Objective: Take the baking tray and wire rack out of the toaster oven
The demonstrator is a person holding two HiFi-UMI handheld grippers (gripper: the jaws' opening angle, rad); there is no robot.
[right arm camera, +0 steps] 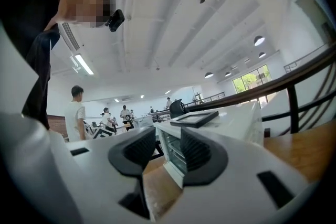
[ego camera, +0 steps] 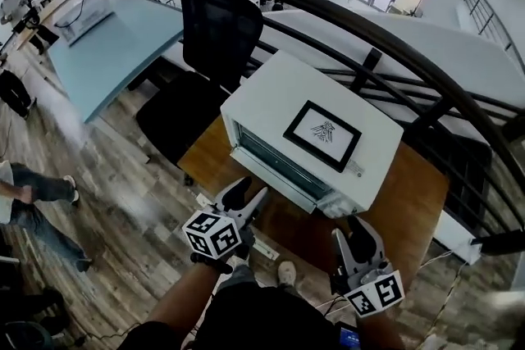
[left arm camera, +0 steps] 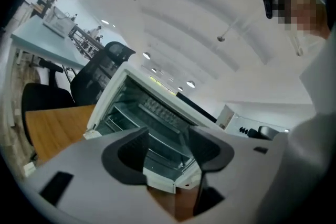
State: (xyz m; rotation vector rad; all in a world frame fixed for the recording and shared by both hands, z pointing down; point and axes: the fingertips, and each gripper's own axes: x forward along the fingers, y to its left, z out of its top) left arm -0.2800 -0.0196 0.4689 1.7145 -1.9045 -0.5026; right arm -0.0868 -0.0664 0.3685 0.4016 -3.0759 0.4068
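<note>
nothing is out yet: the wire rack (left arm camera: 132, 110) and, i judge, the baking tray sit inside the toaster oven (ego camera: 328, 106) on the wooden surface (ego camera: 414, 201), with my left tongs (ego camera: 245, 193) wide and empty near its front and my right tongs (ego camera: 358, 232) narrower, also empty.

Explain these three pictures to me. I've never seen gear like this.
No robot here: a person holds a two-jaw hand tool, a gripper, in each hand. The head view comes from a camera on the person's head, looking down at the left gripper, the right gripper and a white toaster oven on a wooden table. The patterned cubes belong to the grippers. A black-framed card lies on the oven's top. The other two pictures come from cameras riding on each gripper, looking along its jaws toward the oven. Both grippers' jaws stand apart, gripping nothing; shelves show inside the oven in the left gripper view.
</note>
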